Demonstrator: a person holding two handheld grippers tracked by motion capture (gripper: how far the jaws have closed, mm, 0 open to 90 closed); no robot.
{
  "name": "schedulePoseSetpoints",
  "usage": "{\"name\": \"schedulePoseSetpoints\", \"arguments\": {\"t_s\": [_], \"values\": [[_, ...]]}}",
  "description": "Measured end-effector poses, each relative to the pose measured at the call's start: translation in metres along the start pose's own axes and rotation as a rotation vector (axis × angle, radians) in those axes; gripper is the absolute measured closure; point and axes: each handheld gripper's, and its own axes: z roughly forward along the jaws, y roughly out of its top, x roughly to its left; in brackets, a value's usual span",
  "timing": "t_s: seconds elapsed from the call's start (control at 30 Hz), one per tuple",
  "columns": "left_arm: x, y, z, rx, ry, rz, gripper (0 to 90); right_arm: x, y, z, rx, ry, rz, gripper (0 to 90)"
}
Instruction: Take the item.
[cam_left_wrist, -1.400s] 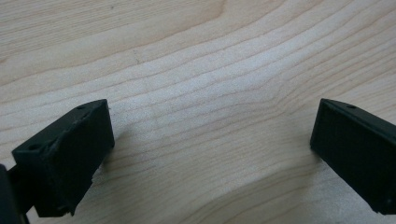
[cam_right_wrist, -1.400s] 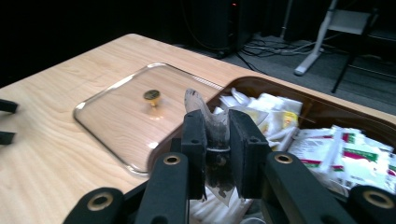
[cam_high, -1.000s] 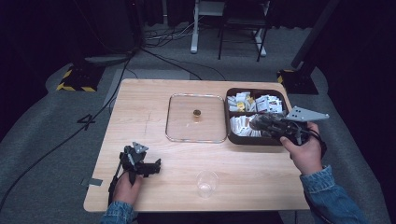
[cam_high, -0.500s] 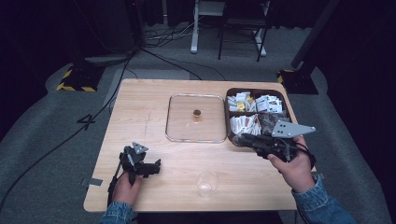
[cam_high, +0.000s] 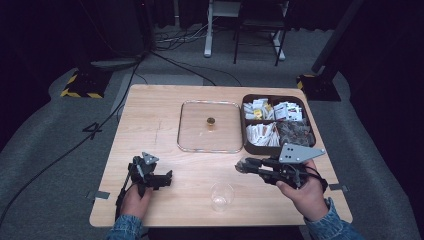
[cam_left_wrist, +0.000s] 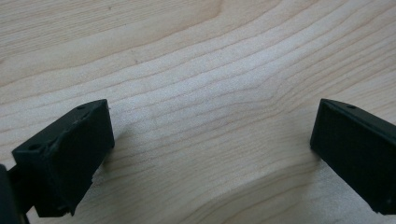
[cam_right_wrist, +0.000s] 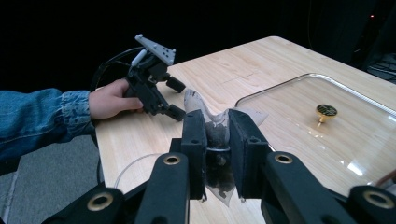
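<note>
A: Watching the right gripper (cam_right_wrist: 217, 140) now, jaws clenched tight on a tea bag (cam_right_wrist: 219, 122), a translucent mesh pouch w/ dark leaf inside. Top corners of the pouch flare out above the pads, the bulk hangs between and below.

B: Yep, from the high view the right gripper (cam_high: 243, 165) sits at about 5 o'clock on the table (cam_high: 150, 120), tip aimed toward 9, just right of and above the clear cup (cam_high: 221, 196). Bag's a dark speck at the tip there, too small to read.

A: Handling-wise? I'd call it featherlight, totally limp, no stiffness. Mesh looks thin, prob. tears if pinched on a corner and yanked.

B: Agreed. Grip through the middle of the pouch looks like the safe hold, fabric plus leaf gives the pads something to bite. Not slippery, I'd guess, but so light it may cling to a pad on release.

A: Left gripper (cam_high: 159, 176)?

B: At 7 o'clock, resting low on the wood, jaws released, wide apart, nothing between. Left gripper view has both black pads (cam_left_wrist: 70, 154) w/ bare grain in the gap.

A: Cup's fragile-looking too, thin clear plastic or glass, can't tell which. Could tip if bumped.

B: Tray (cam_high: 252, 145) of sachets at 2 o'clock, glass lid (cam_high: 195, 125) w/ brass knob (cam_high: 211, 121) flat beside it near centre. Both well clear of the bag.
</note>
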Motion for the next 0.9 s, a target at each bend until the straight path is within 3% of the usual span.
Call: {"name": "schedulePoseSetpoints", "arguments": {"t_s": [0.37, 0.9], "values": [[0.000, 0.000, 0.000, 0.000, 0.000, 0.000, 0.0, 0.015, -0.008, 0.015, -0.034, 0.062, 0.021, 77.4], [0.000, 0.000, 0.000, -0.001, -0.001, -0.001, 0.0, 0.028, -0.017, 0.033, 0.015, 0.108, 0.015, 77.3]]}}
